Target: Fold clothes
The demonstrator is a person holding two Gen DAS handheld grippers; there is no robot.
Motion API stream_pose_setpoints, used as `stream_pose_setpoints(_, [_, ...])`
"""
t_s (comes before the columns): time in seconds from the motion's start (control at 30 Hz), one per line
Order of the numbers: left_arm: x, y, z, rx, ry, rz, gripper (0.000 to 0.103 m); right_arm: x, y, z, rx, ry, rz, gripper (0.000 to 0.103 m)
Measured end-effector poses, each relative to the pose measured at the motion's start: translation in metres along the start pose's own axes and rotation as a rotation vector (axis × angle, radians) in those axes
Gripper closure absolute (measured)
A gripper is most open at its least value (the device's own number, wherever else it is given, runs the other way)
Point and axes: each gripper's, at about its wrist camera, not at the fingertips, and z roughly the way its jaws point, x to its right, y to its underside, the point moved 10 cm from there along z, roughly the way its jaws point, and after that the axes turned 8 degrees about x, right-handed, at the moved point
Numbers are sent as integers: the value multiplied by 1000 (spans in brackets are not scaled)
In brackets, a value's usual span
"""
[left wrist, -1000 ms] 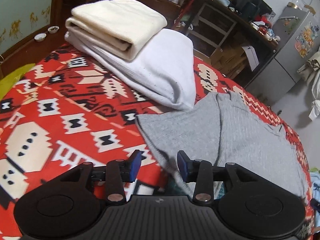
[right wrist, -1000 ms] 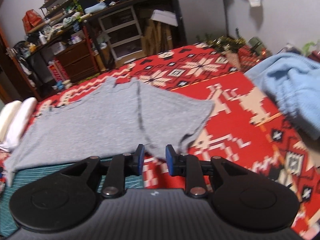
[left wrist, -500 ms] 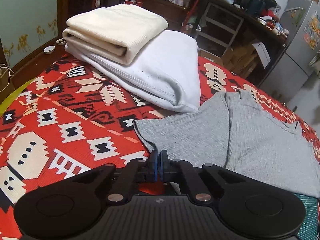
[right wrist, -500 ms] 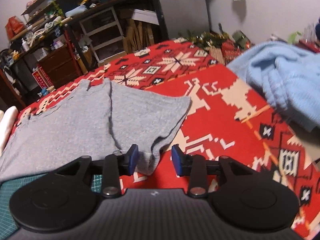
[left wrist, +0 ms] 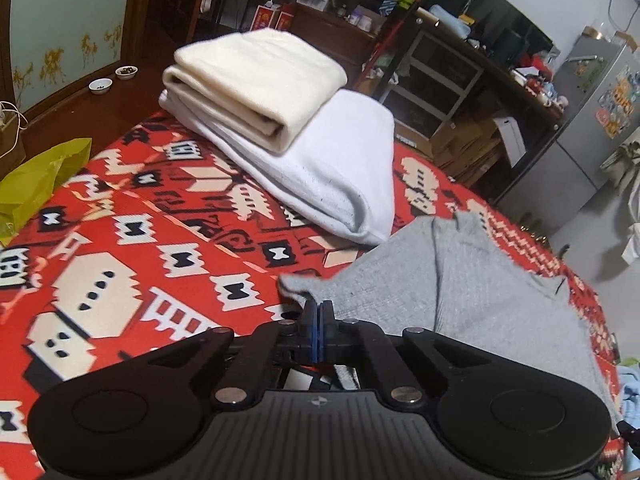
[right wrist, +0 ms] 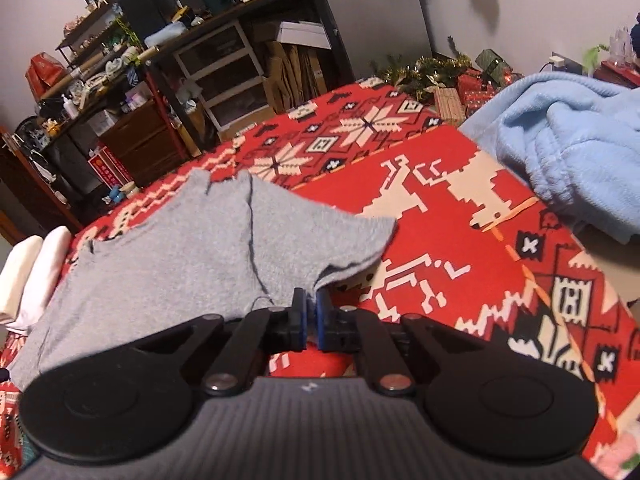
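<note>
Left gripper (left wrist: 318,316) clamped on shirt (left wrist: 460,296) near corner; right gripper (right wrist: 309,312) nearly closed on opposite corner. I read shirt lying ahead on blanket (left wrist: 120,240), long axis between grippers.

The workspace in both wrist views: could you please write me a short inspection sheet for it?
Surface: red patterned blanket, cutting mat hidden in these frames.
Job's things: grey shirt spread out, near edge lifted; cream towel folded on white cloth.
Clutter: blue fleece; yellow bag.
Grippers: left gripper shut on shirt; right gripper shut on shirt.
Cables: thin cord at far left.
Surroundings: crowded shelves, fridge, two bowls on floor.
</note>
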Motion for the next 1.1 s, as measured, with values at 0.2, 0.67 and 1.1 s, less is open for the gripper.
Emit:
stream_pose_setpoints(0.2, [-8,-9,-31,22,5,21,102,-2,10,-31,-34,-21,-16,99])
stream_pose_setpoints(0.67, [-38,40,-92,-95,-12,177,102,26,75,-123,-189,25,-88,98])
stream_pose_setpoints(1.1, [-54,35,-96,-94,-28,160,94,41,53,-128,-118,55,-107,89])
